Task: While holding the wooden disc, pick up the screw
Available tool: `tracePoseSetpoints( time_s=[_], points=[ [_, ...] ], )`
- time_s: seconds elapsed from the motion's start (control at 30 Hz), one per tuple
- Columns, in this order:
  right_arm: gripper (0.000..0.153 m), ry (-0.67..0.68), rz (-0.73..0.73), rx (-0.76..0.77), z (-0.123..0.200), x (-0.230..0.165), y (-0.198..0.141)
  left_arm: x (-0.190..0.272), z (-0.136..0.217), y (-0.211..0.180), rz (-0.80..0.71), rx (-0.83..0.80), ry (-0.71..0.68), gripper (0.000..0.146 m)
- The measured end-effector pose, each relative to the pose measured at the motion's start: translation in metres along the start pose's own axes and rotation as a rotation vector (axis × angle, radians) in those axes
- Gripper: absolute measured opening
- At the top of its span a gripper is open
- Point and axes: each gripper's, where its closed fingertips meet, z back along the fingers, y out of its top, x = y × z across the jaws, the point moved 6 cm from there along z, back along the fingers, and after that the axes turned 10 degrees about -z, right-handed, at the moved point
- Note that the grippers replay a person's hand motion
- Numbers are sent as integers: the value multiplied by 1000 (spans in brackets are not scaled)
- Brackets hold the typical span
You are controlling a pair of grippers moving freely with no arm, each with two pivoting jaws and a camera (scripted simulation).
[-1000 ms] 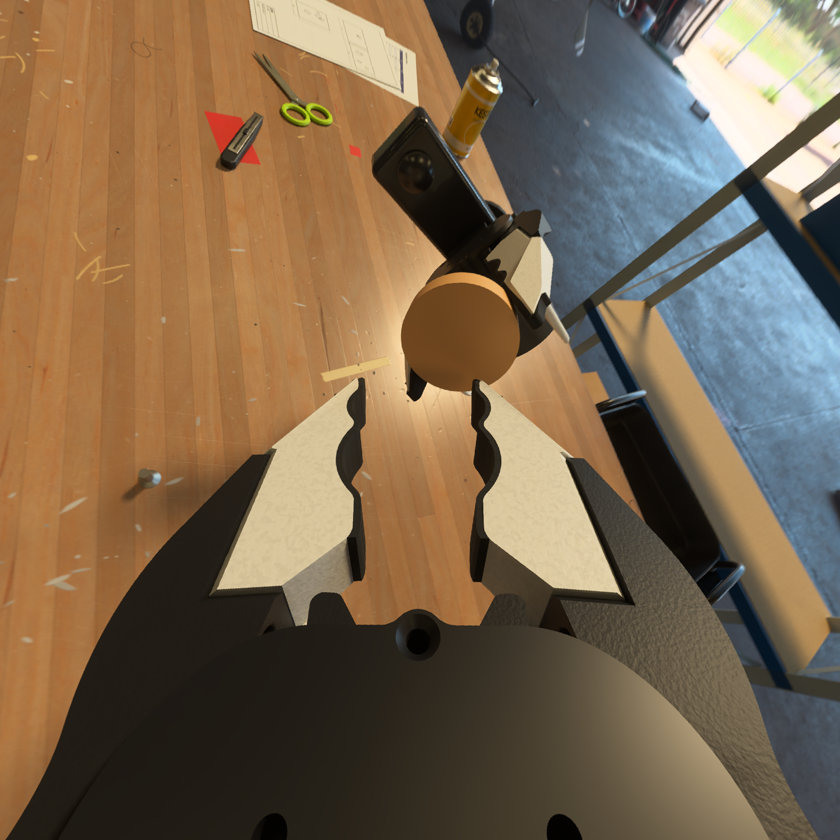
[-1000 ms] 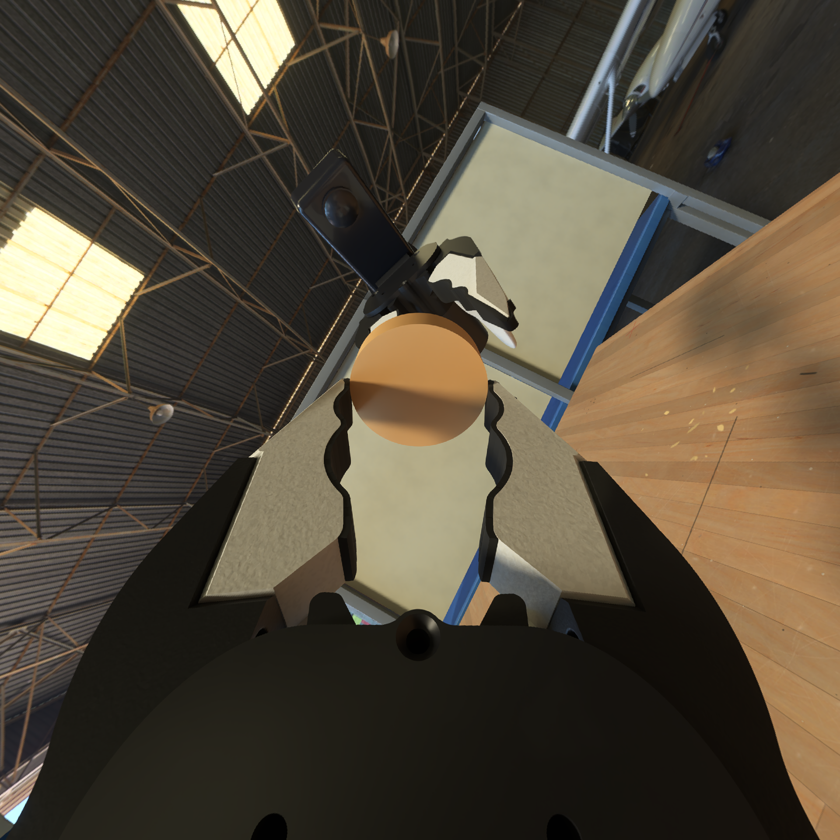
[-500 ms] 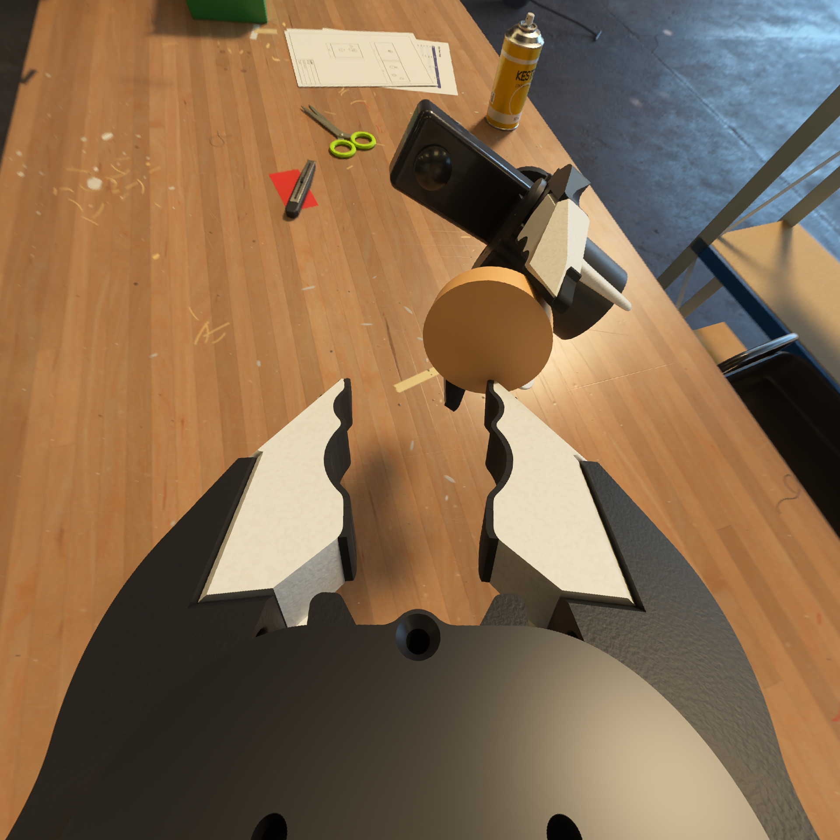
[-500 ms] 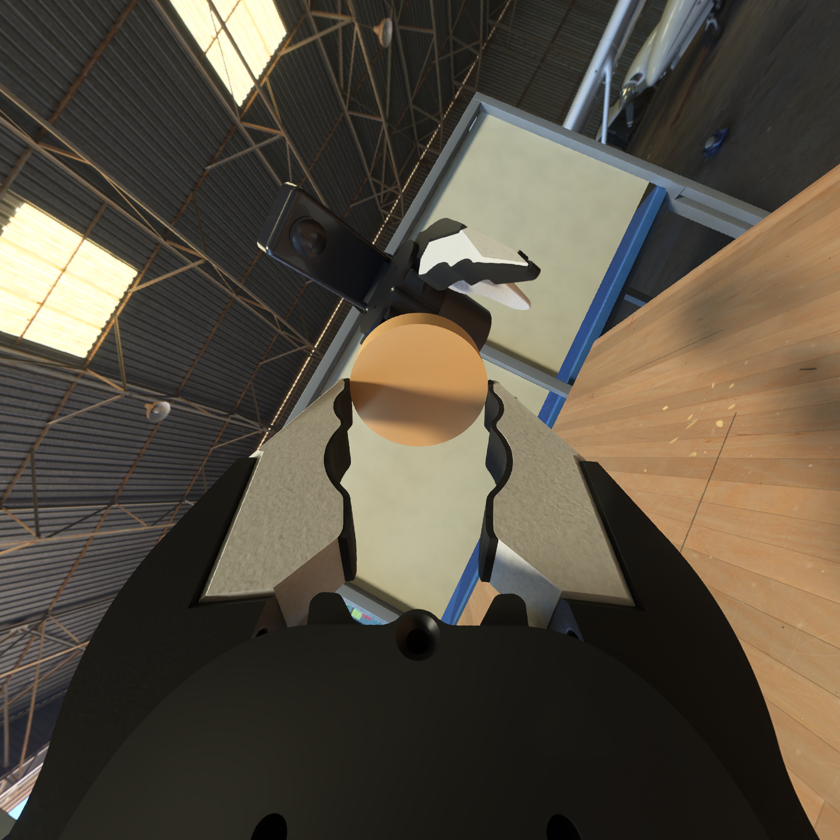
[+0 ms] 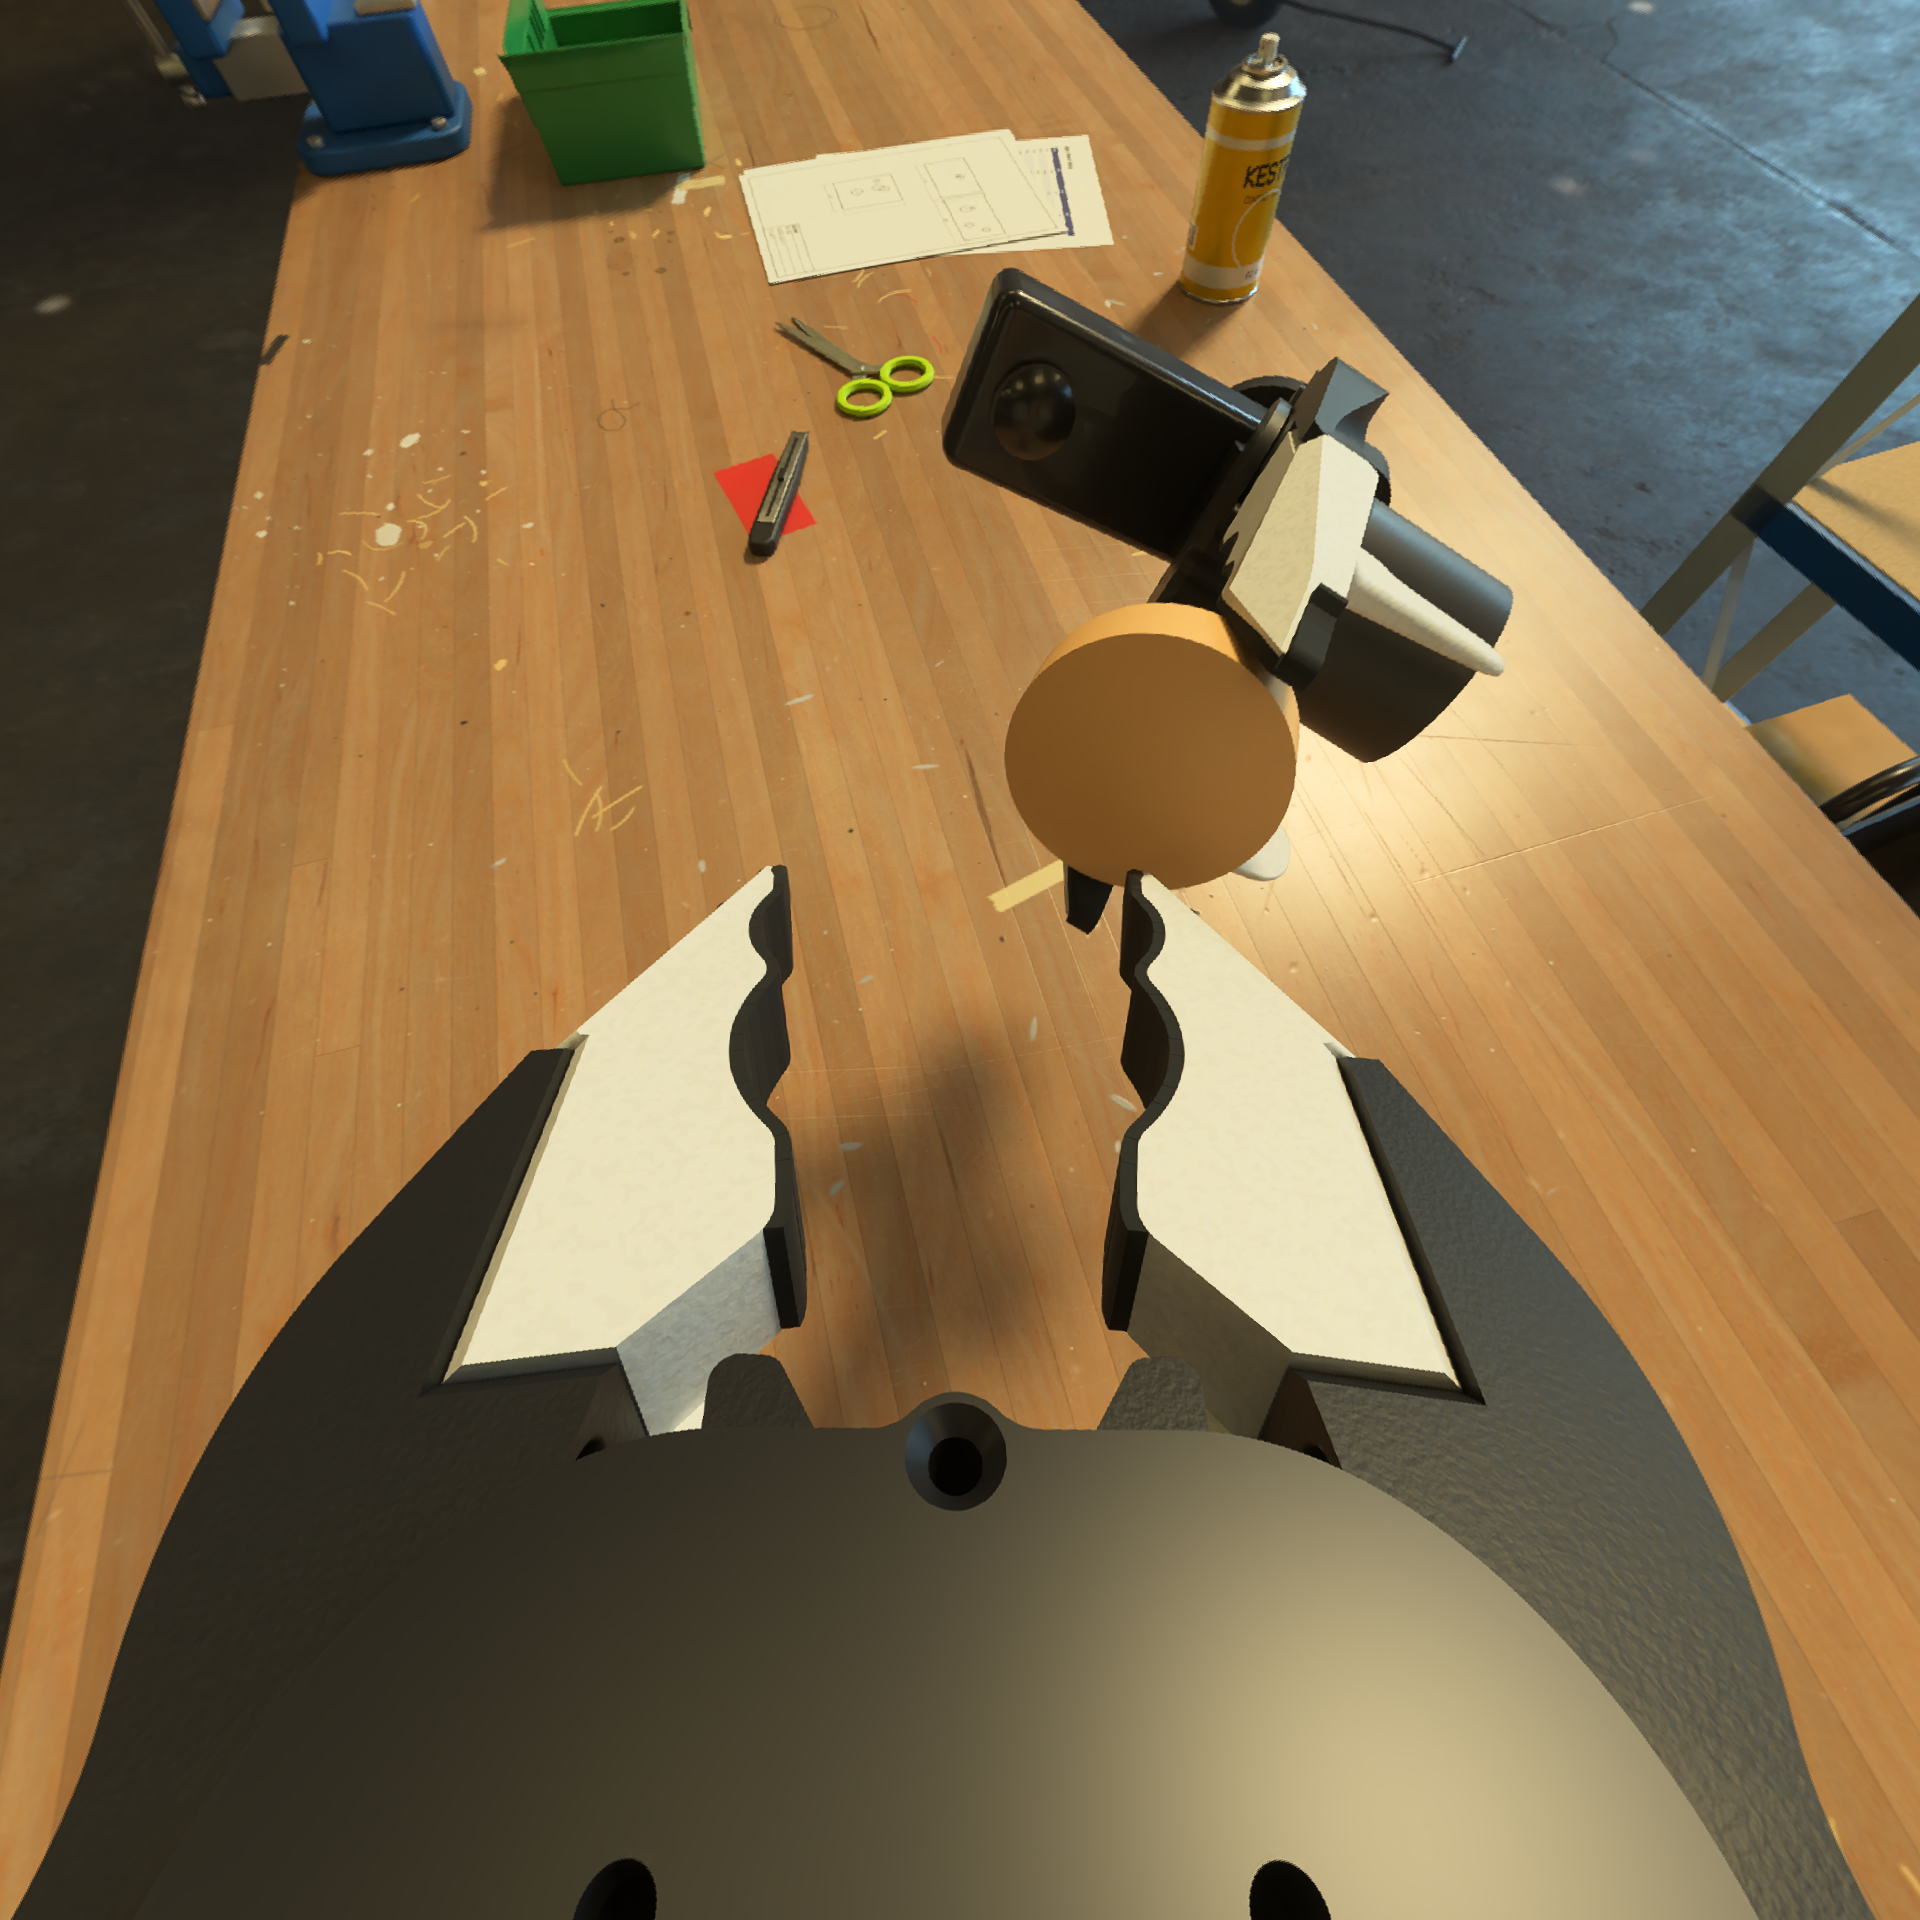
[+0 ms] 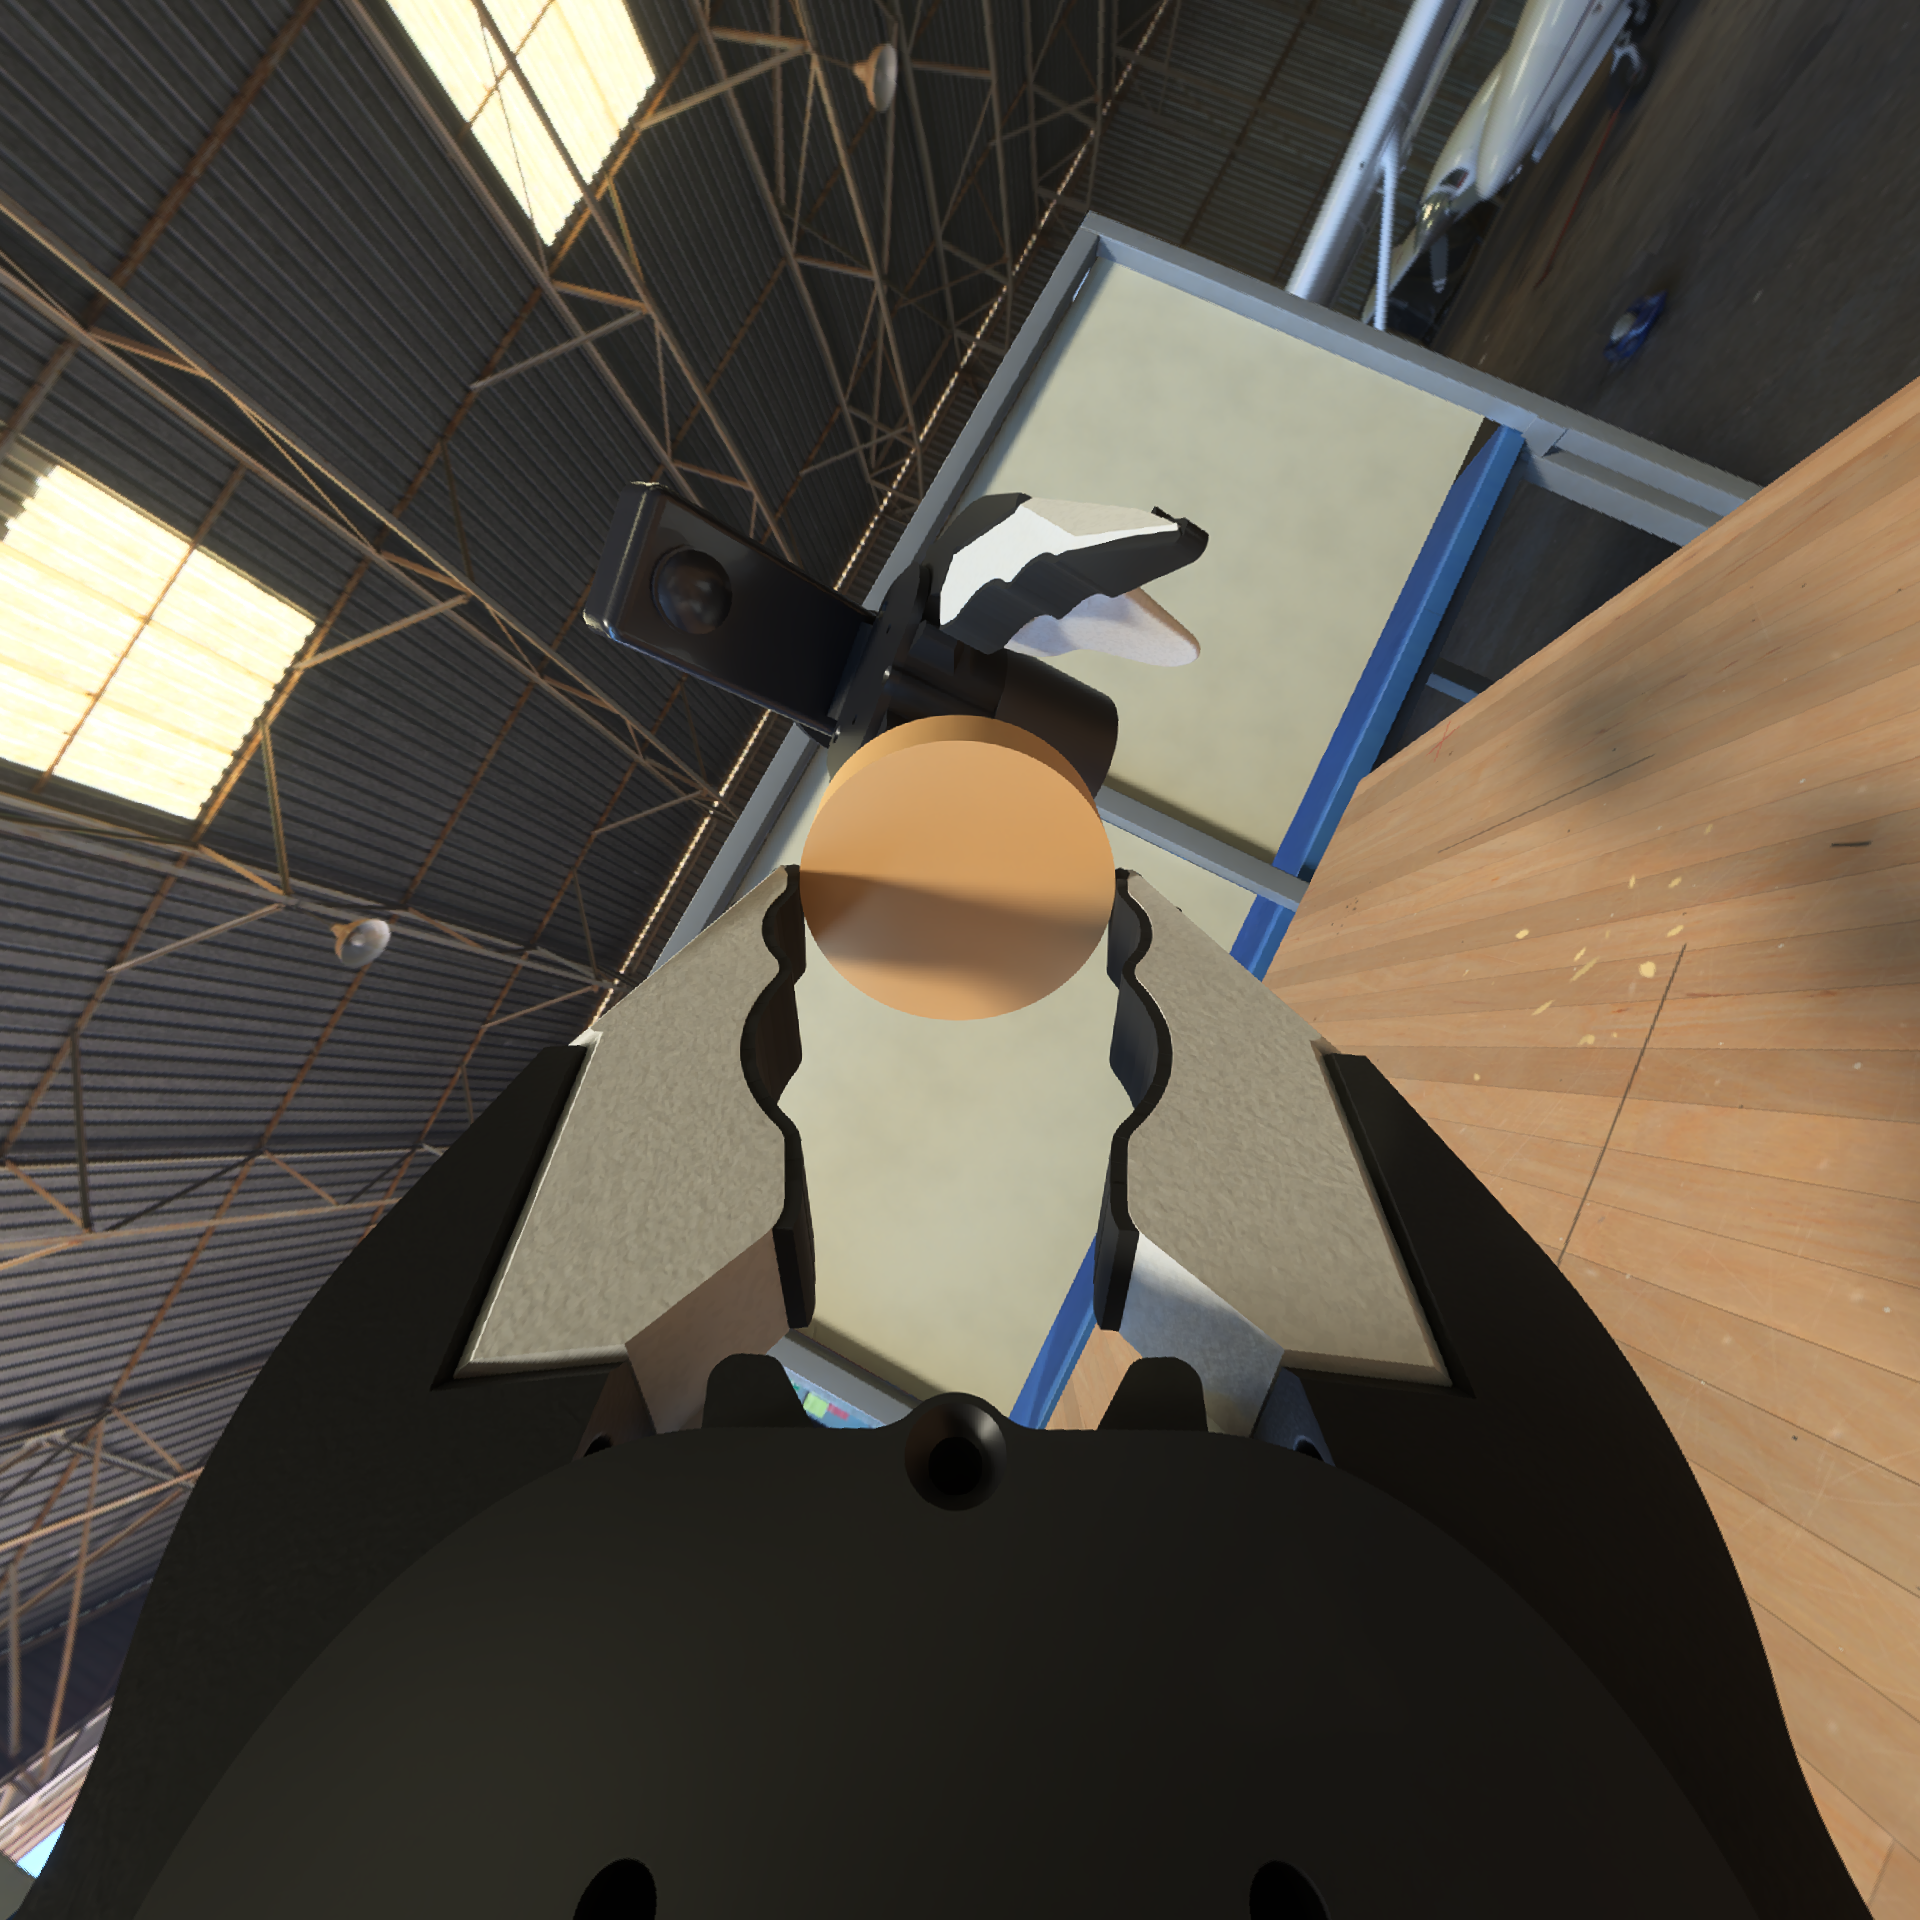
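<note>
A: The right gripper point(image 6: 956, 883) has the disc point(image 6: 956, 868) clamped by its rim at the fingertips, high above the bench point(image 5: 436, 831). The left gripper point(image 5: 951, 894) is empty, its jaws spread apart.

B: And the screw?

A: It shows in neither view now, so I cannot tell where it lies. I would tilt the left gripper down to search the bench first — and keep the right one quiet, since only the tips hold the disc.

B: Is there room?

A: Yes, the wood near the left gripper is bare. The knife point(image 5: 779, 494), scissors point(image 5: 868, 374) and can point(image 5: 1242, 177) are well apart, but the bench edge is near on the right side.
</note>
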Motion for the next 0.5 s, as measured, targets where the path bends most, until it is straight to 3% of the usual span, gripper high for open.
tracePoseSetpoints(
  time_s=[0.5],
  points=[
    [59, 5, -5, -6, 0, 0, 0, 5, -5, -3, 112, 42, -58, 64]
  ],
)
